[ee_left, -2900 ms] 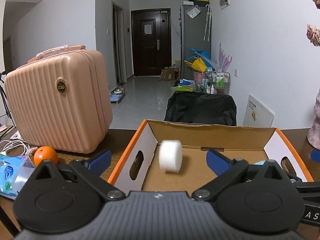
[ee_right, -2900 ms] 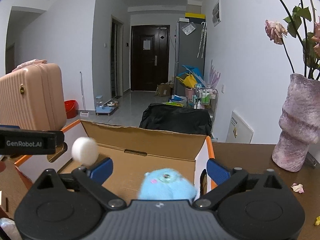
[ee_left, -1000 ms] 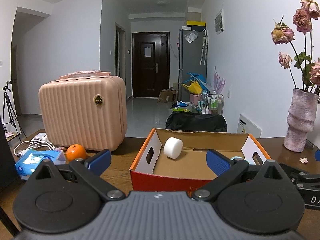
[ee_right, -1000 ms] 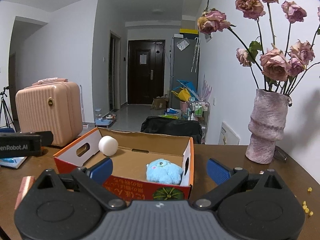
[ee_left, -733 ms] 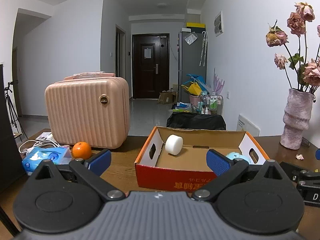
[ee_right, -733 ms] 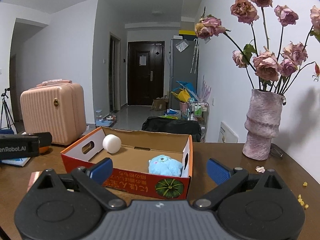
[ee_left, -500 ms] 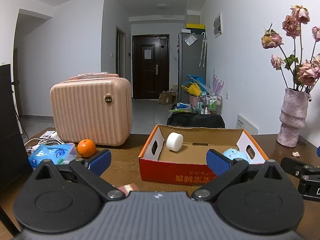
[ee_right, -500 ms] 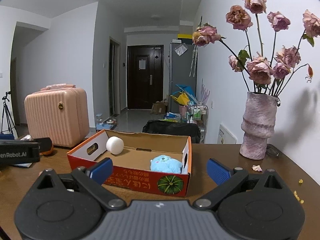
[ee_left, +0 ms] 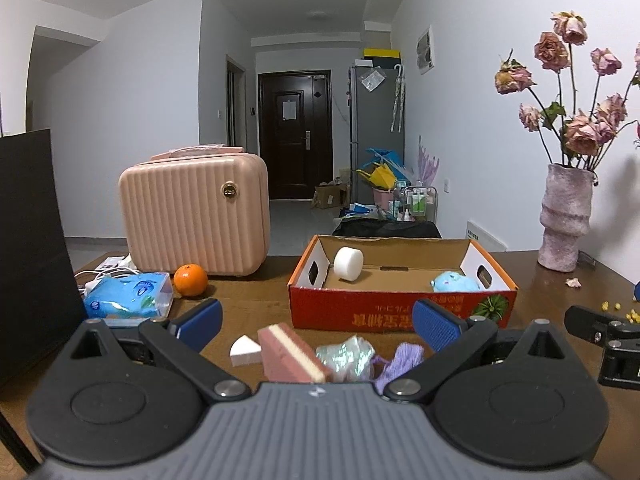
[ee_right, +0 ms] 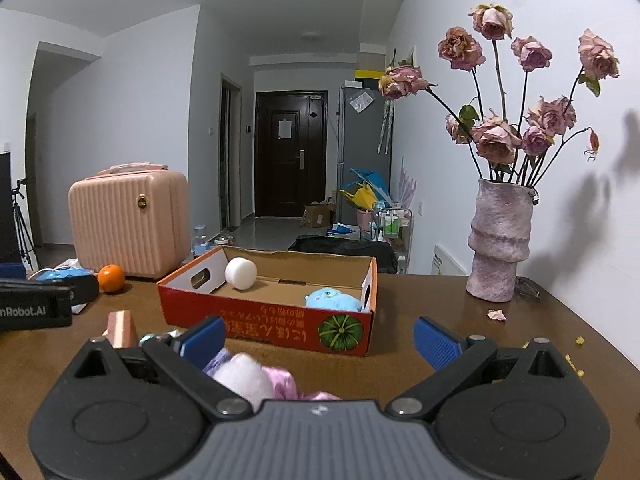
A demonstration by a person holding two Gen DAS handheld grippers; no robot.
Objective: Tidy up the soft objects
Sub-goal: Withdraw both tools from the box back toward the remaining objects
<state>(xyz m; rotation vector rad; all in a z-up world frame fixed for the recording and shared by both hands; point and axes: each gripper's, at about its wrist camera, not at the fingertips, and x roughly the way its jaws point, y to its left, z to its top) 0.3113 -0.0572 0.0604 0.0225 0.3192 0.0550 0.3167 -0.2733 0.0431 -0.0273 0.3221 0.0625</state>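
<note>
I'm holding the left gripper (ee_left: 316, 322) w/ its blue pads wide apart, nothing between them, hovering over the wooden table (ee_left: 248, 300) on the near side of the red cardboard box (ee_left: 400, 314). The right gripper (ee_right: 318, 338) is sitting the same way: pads spread, empty, also near side of the box.

Loose soft stuff is lying btwn the grippers & the box front. From the left cam I'm seeing a white wedge sponge (ee_left: 245, 348), a pink sponge block (ee_left: 286, 354) w/ a cream layer, tilted, a shiny crumpled bundle (ee_left: 346, 356) touching it, and a purple knit piece (ee_left: 402, 360) just beside that. Right cam is showing a pink-and-white fluffy item (ee_right: 256, 376) close under the left pad, partly hidden by the gripper body, so can't tell what it is exactly.

Inside the box: a white foam cylinder (ee_left: 348, 264) is leaning at the far-left corner, and a blue plush toy (ee_left: 454, 282) is sitting at the right end against the side wall.

Left of the box: an orange (ee_left: 191, 280), a blue tissue pack (ee_left: 128, 296), and a pink ribbed suitcase (ee_left: 196, 222) behind them. Right of the box, well apart: a mauve vase (ee_right: 500, 240) w/ dried roses (ee_right: 516, 120); fallen petals are lying near its base.
</note>
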